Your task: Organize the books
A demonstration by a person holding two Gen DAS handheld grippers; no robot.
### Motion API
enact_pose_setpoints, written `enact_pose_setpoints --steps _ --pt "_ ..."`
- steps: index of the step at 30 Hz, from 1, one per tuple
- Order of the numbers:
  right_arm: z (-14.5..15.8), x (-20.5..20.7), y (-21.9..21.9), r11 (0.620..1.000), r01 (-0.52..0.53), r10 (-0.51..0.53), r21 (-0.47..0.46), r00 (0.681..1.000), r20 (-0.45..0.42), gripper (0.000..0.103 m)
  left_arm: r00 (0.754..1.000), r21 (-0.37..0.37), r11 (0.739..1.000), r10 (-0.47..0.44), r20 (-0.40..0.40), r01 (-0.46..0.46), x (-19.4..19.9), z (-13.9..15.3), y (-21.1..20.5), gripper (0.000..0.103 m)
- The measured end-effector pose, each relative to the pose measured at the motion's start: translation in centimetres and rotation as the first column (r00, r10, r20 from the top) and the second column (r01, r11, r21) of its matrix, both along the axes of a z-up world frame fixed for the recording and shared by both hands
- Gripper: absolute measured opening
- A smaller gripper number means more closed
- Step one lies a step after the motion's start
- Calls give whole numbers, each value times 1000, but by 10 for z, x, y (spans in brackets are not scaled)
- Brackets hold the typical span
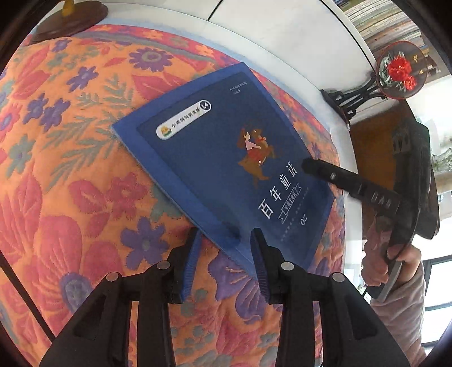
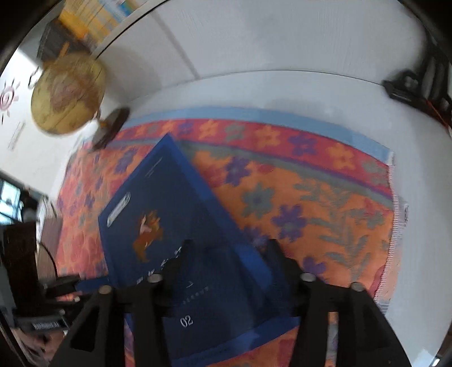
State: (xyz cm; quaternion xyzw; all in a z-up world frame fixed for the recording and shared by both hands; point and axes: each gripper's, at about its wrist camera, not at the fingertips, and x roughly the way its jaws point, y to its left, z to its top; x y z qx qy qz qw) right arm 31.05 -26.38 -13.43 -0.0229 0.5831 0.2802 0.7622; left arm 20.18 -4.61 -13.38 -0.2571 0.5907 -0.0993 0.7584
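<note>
My left claw (image 1: 226, 240) sits low over the near edge of the blue book (image 1: 226, 158), pads w/ a gap between them. The book's near corner pokes into that gap, but I can't see either blue pad (image 1: 190, 265) pressing on it, so I call it open, not gripping. The book lies flat on the flowered cloth (image 1: 70, 169), cover up, w/ a small rider-on-animal drawing, white characters and "02" on the cover. It lies at a slant, one long edge near the cloth's right border, beside the white tabletop (image 1: 296, 42).

My right claw (image 2: 228, 248), seen from its own cam: fingers spread wide, book (image 2: 169, 211) under and between them, view blurred. In the left cam one black finger (image 1: 319, 169) of it lies over the book's right side near the title; whether the tip touches the cover I can't tell. No squeeze visible, so open. My right hand (image 1: 387, 262) wraps the handle off the table's right edge, pale sleeve (image 1: 404, 310) behind it.

Other stuff: a round fan w/ red flowers (image 1: 401, 73) on a black stand (image 1: 347, 101) at the far right of the tabletop, well apart from the book. A globe (image 2: 67, 93) on a dark round base (image 2: 110, 127) stands at the cloth's far left corner. Rows of book spines on a shelf (image 1: 387, 19) behind the table, too small to read.
</note>
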Motion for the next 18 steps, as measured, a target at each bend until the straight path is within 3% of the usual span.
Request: enact_pose_setpoints --steps 4,8,11,14,16,18 --pt "2 -25 13 997 -54 54 -55 999 2 60 999 13 999 -41 6 41 -5 0 5 33" --pt "1 -61 14 999 -31 33 27 996 -85 60 994 26 993 -111 -23 111 -23 0 23 34" --pt "0 -117 26 993 -35 54 110 984 -170 60 991 -62 992 -111 -80 106 -55 -9 47 34" --pt "0 -162 39 988 -86 109 127 977 -184 60 977 -154 981 -139 -160 114 -80 -17 73 33" --pt "-2 -171 31 981 -45 87 187 971 -224 59 972 -202 975 -129 -195 89 -82 -22 85 31" --pt "-9 -163 16 970 15 49 241 965 -259 51 962 -206 972 -158 -222 112 -74 -25 85 28"
